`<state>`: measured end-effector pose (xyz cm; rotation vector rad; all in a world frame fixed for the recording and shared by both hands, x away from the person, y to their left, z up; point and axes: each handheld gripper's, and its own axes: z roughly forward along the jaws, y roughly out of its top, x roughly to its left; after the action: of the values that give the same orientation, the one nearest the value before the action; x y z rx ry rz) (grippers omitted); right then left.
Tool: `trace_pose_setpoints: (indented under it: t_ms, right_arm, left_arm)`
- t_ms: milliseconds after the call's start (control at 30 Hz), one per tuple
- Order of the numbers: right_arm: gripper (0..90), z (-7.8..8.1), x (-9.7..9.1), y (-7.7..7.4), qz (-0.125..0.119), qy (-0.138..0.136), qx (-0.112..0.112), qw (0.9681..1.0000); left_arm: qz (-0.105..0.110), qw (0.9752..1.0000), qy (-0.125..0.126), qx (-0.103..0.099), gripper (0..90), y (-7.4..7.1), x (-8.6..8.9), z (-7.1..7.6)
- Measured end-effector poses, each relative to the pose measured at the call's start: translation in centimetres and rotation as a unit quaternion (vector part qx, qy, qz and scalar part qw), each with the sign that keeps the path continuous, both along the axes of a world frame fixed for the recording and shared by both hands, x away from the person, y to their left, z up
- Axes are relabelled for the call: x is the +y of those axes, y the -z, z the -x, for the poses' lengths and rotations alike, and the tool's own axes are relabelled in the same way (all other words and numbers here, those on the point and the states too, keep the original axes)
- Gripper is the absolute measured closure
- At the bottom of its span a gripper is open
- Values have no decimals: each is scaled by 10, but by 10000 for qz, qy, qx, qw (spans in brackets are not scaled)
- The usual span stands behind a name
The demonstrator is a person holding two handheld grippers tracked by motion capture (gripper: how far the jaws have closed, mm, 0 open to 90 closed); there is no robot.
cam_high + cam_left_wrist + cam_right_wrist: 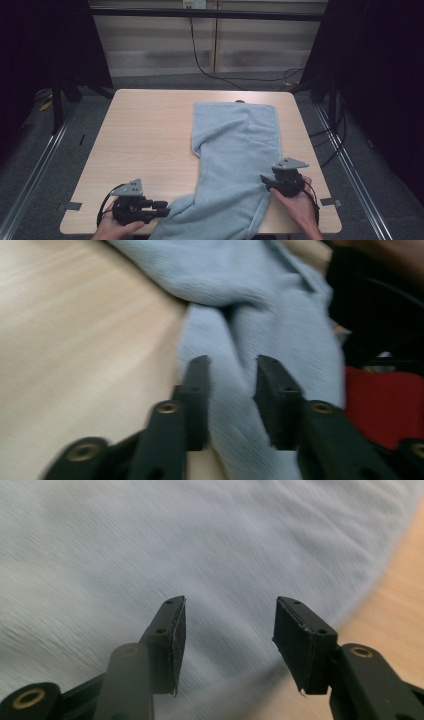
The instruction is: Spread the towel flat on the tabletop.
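towel [235, 160]: rumpled on table [145, 135] | cable [200, 55]: floor beyond

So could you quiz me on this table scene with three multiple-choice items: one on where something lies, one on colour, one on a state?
1. Where does the towel lie on the table?
A right half
B far left corner
C on the floor

2. Its colour?
A red
B light blue
C green

3. The right tool is:
A clamped on a cup
B open over the towel
C lying on the floor

Answers: 1 A, the left side shows bare wood; 2 B, pale blue cloth; 3 B, a wide gap shows between its jaws, above cloth.
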<state>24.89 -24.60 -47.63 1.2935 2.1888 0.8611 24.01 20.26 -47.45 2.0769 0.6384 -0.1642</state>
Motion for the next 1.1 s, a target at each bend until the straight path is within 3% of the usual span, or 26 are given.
trace_pose_setpoints:
  t_ms: [67, 100, 133, 167, 200, 233, 267, 333, 367, 400, 433, 467, 567, 633, 667, 733, 800, 967, 1033, 1100]
  right_arm:
    - [468, -3, 7, -3, -59, -106, -22, 9999]
    - [465, -7, 14, -5, -97, -217, -28, 9997]
    - [455, -17, 30, -8, -247, -393, -29, 9989]
    - [449, -21, 39, -8, -263, -508, -2, 9984]
    - [449, -21, 39, -8, -263, -508, -2, 9984]
    - [440, -31, 57, -8, -259, -702, 37, 9972]
    - [437, -36, 65, -7, -251, -836, 59, 9962]
    - [437, -41, 73, -5, -263, -923, 102, 9953]
    - [423, -50, 87, 0, -240, -1064, 149, 9939]
    - [416, -54, 92, 3, -211, -1133, 204, 9931]
    - [411, -56, 97, 6, -231, -1155, 230, 9928]
    - [409, -59, 100, 8, -258, -1216, 237, 9920]
    - [403, -63, 109, 17, -299, -1269, 359, 9908]
    - [408, -63, 112, 22, -177, -1303, 398, 9905]
    - [407, -63, 111, 22, -180, -1273, 396, 9909]
    - [410, -62, 108, 21, -62, -1157, 418, 9924]
    - [412, -61, 102, 22, -163, -1105, 440, 9928]
    - [412, -57, 90, 21, -90, -1012, 487, 9936]
    - [411, -52, 90, 20, -63, -1052, 548, 9929]
    - [417, -47, 93, 20, -33, -1121, 506, 9924]
  left_arm:
    - [-24, 10000, -26, -14, 651, 1, -6, -8]
    - [-182, 9998, -55, -56, 632, 2, -13, -16]
    - [-371, 9993, -18, 60, 591, 8, -28, -28]
    - [-386, 9992, 46, 99, 588, 10, -35, -32]
    - [-386, 9992, 46, 99, 575, 10, -35, -32]
    - [-468, 9987, 156, 91, 561, 12, -43, -33]
    - [-619, 9976, 318, -3, 548, 14, -56, -30]
    - [-671, 9971, 371, 21, 536, 16, -61, -30]
    - [-746, 9964, 392, 55, 560, 18, -65, -29]
    - [-906, 9943, 571, -9, 615, 20, -68, -25]
    - [-906, 9943, 571, -9, 703, 20, -68, -25]
    - [-985, 9931, 634, -62, 799, 21, -68, -20]
    - [-1004, 9929, 638, -92, 849, 20, -64, -17]
    - [-986, 9941, 442, -120, 852, 17, -56, -13]
    - [-856, 9961, 183, -123, 853, 13, -42, -11]
    - [-728, 9973, -44, -58, 853, 8, -24, -10]
    - [-557, 9982, -219, -26, 853, 4, -5, -5]
    - [-313, 9988, -366, 90, 849, 2, 18, 16]
    - [-310, 9992, -253, 67, 841, 1, 21, 31]
    - [-267, 9994, -203, 61, 811, -1, 20, 34]
